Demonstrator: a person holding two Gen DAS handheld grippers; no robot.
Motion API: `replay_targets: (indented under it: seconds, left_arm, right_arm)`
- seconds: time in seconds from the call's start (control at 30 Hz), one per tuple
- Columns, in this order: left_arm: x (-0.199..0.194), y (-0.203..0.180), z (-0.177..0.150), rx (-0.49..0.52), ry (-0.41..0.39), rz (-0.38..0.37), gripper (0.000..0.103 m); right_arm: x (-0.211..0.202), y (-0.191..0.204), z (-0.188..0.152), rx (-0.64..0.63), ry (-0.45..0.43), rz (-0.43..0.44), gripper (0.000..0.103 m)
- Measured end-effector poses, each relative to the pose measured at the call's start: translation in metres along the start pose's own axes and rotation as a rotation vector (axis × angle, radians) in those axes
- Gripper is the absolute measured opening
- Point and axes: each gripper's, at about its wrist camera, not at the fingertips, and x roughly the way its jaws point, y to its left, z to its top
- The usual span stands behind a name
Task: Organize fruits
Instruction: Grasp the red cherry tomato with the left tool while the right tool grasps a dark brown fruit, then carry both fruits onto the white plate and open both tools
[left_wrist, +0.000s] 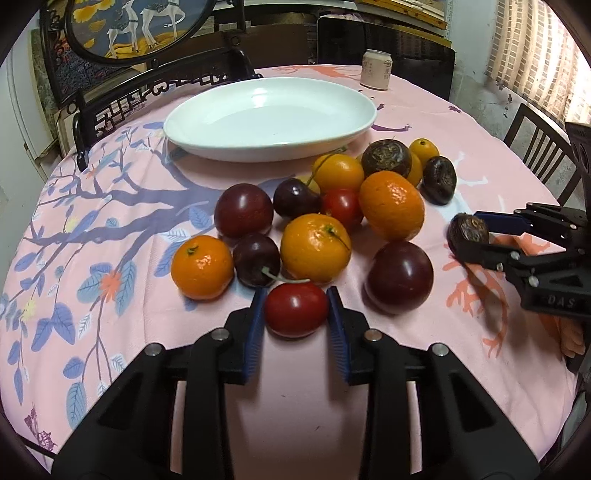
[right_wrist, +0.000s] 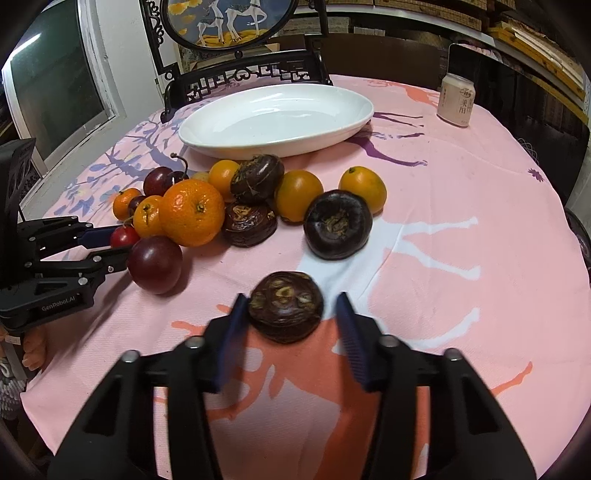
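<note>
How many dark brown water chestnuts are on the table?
4 water chestnuts: one inside the right gripper, one alone beyond it, two in the pile beside the big orange. More may be hidden.

At the bottom centre of the frame, the left gripper (left_wrist: 296, 308) has its blue jaws against either side of a red cherry tomato (left_wrist: 296, 308). Oranges, plums and cherries cluster just above it. A white plate (left_wrist: 207, 127) sits higher up, and the right gripper (left_wrist: 471, 236) (far right edge) flanks a dark brown fruit (left_wrist: 467, 230).
</note>
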Motion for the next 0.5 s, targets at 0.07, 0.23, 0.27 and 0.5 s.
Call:
replay_targets:
  seconds: [0.07,0.23,0.27,0.5]
  left_arm:
    - [-0.003,0.0,-0.001,-0.003,-0.008,-0.013,0.033]
    - [-0.02,0.011,0.008,-0.044,-0.041,-0.033,0.033]
    - [-0.024,0.015,0.013,-0.048,-0.056,-0.025,0.033]
    - [-0.024,0.036,0.091,-0.094,-0.125,-0.029,0.033]
  right_arm:
    - [-0.001,0.0,0.0,-0.002,-0.004,-0.003,0.042]
    - [-0.011,-0.006,0.004,0.023,-0.027,0.027,0.041]
    - [-0.017,-0.008,0.01,0.028,-0.038,0.031,0.041]
    - [-0.023,-0.011,0.092,0.081,-0.158,0.065,0.041]
